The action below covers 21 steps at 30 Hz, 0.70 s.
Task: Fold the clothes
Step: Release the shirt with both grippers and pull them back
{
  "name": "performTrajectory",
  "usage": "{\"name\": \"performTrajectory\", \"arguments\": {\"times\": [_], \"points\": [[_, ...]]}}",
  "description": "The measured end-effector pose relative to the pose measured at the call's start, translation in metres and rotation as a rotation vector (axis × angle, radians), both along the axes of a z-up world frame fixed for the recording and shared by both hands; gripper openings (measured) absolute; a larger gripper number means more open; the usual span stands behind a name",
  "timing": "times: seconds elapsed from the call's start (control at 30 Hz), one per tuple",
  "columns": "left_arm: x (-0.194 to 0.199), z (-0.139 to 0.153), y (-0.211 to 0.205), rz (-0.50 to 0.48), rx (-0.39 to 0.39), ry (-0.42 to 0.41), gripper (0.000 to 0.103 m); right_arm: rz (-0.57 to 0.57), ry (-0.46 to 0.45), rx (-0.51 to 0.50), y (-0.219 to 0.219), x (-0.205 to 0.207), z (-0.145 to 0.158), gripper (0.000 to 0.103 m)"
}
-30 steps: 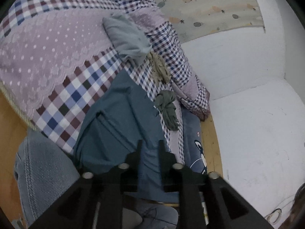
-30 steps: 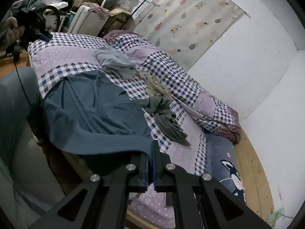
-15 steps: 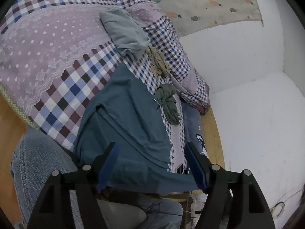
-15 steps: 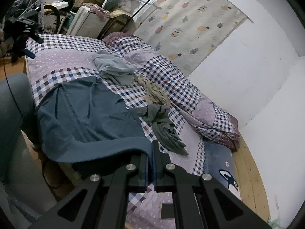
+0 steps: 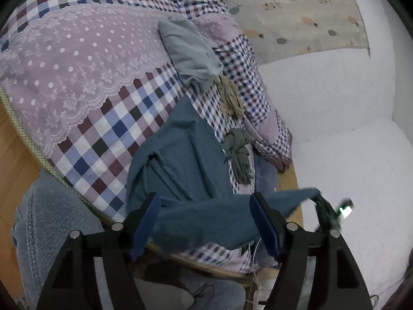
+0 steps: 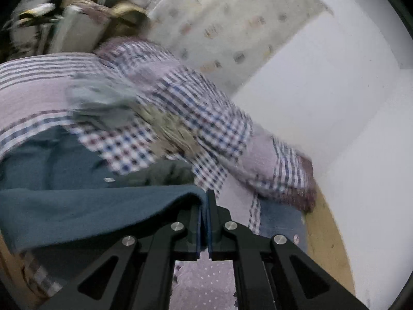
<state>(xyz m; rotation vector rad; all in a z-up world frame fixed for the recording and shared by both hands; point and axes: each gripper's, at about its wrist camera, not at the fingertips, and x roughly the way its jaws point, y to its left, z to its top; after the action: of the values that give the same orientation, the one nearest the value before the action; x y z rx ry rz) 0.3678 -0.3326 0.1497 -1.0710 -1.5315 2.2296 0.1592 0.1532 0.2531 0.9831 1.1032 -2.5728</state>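
A teal garment (image 5: 185, 160) lies spread over the near corner of the bed. Its near edge is lifted into a taut band (image 5: 219, 219) that runs across the gap of my left gripper (image 5: 205, 219), which is open and holds nothing. The band's far end is pinched in my right gripper (image 5: 321, 201), seen at the right of the left wrist view. In the blurred right wrist view my right gripper (image 6: 205, 206) is shut on the teal garment's corner (image 6: 191, 199), the cloth trailing off to the left.
On the checked and dotted quilt (image 5: 77, 77) lie a grey-green garment (image 5: 191, 51), a beige crumpled one (image 5: 229, 98) and an olive one (image 5: 238, 155). A person's jeans-clad leg (image 5: 51, 219) is at lower left. White wall (image 5: 335, 103) runs along the right.
My left gripper opened and let go of the teal garment. My right gripper swung fast, lifting the garment's corner so the edge now stretches across the left view.
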Motion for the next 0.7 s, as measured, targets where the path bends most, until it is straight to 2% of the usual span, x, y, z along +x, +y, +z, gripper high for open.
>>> {"name": "performTrajectory", "arguments": {"times": [0.17, 0.2, 0.27, 0.33, 0.43, 0.5, 0.6, 0.7], "points": [[0.0, -0.001, -0.005, 0.04, 0.006, 0.004, 0.076, -0.145, -0.148, -0.006, 0.014, -0.12, -0.055, 0.0], [0.001, -0.001, -0.006, 0.052, 0.009, 0.003, 0.076, -0.174, -0.178, -0.007, 0.017, -0.144, -0.066, 0.002], [0.002, -0.003, -0.008, 0.068, 0.013, -0.002, 0.076, -0.228, -0.238, -0.004, 0.022, -0.185, -0.091, 0.013], [0.003, -0.004, -0.01, 0.074, 0.005, -0.008, 0.076, -0.259, -0.272, 0.02, 0.025, -0.19, -0.12, 0.048], [0.005, -0.004, -0.013, 0.082, -0.009, -0.014, 0.076, -0.29, -0.294, 0.044, 0.03, -0.193, -0.151, 0.068], [0.007, -0.004, -0.015, 0.086, -0.014, -0.012, 0.076, -0.293, -0.272, 0.017, 0.034, -0.187, -0.144, 0.076], [0.009, -0.006, -0.012, 0.075, -0.015, -0.005, 0.076, -0.304, -0.209, -0.038, 0.042, -0.169, -0.12, 0.078], [0.011, -0.008, -0.001, 0.054, -0.026, 0.01, 0.079, -0.282, -0.139, -0.173, 0.046, -0.127, -0.083, 0.08]]}}
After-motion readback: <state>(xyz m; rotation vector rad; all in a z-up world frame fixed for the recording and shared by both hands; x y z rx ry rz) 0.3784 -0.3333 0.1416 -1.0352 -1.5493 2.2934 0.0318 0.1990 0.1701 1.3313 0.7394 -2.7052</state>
